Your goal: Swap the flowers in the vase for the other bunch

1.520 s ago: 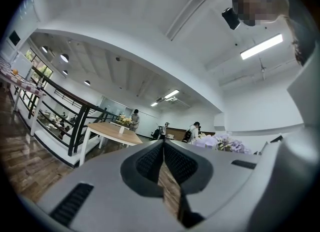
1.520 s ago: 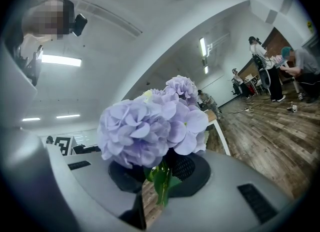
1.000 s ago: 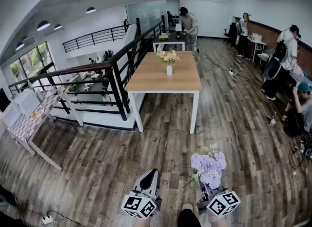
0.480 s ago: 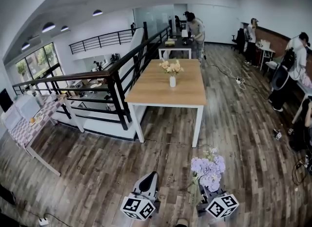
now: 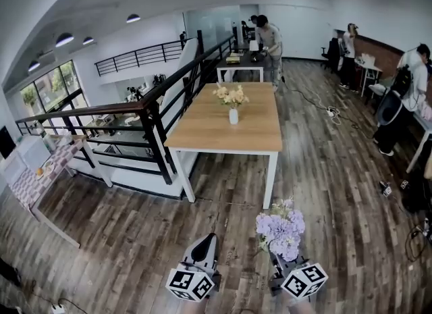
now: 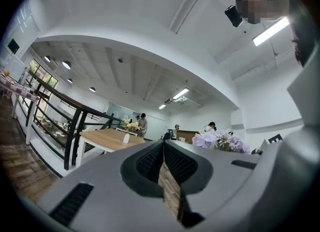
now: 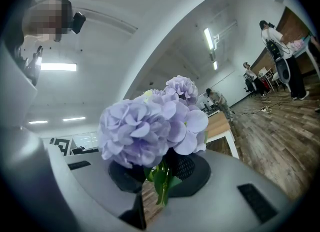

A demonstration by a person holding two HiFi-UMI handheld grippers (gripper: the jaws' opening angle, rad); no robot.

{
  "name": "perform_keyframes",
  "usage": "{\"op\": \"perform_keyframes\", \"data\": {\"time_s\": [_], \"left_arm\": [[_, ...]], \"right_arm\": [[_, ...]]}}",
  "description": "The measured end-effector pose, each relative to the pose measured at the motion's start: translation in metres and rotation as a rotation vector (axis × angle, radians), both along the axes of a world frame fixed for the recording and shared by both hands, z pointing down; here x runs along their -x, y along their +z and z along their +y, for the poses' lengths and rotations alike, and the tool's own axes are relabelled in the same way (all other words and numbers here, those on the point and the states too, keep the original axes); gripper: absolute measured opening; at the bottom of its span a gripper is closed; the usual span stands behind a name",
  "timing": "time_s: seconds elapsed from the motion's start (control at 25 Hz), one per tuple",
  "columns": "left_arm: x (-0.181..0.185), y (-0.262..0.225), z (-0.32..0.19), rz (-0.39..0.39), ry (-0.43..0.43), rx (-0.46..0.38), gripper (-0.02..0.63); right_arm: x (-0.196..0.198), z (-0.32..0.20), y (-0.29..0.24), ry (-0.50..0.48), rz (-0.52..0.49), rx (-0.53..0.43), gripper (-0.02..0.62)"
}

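A small white vase with pale yellow flowers stands on a wooden table well ahead of me. The same vase shows small in the left gripper view. My right gripper is shut on the green stems of a purple flower bunch, which stands upright over its jaws; the blooms fill the right gripper view. To its left at the picture's bottom, my left gripper is shut and holds nothing, its jaws pressed together.
A black railing runs along the table's left over a stairwell. A patterned table stands at far left. Several people stand at desks at the back and right. Cables lie on the wood floor right of the table.
Both grippers and my view have advanced toward the wooden table, which now looks slightly larger and nearer. The purple bunch stays held in the right gripper.
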State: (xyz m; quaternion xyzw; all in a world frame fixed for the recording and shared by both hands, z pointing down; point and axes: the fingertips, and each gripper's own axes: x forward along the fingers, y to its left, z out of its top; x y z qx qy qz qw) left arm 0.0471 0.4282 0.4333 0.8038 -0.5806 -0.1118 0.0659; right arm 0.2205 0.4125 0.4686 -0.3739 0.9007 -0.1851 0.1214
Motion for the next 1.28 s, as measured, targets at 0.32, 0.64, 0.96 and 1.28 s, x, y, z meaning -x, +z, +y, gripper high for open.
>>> {"op": "perform_keyframes", "data": {"time_s": [0.32, 0.64, 0.96, 1.28], "left_arm": [[-0.005, 0.008, -0.022, -0.003, -0.004, 0.027, 0.011], [0.0, 0.014, -0.063, 0.006, -0.007, 0.036, 0.011], [0.012, 0.015, -0.138, 0.03, 0.032, 0.026, 0.011], [0.045, 0.006, -0.224, -0.012, 0.049, 0.024, 0.011]], "right_arm": [[-0.007, -0.024, 0.008, -0.003, -0.006, 0.02, 0.072], [-0.005, -0.059, 0.015, 0.008, -0.01, 0.034, 0.072], [0.009, -0.126, 0.017, 0.041, 0.008, 0.042, 0.072], [0.051, -0.205, 0.003, 0.048, 0.022, 0.026, 0.072]]}}
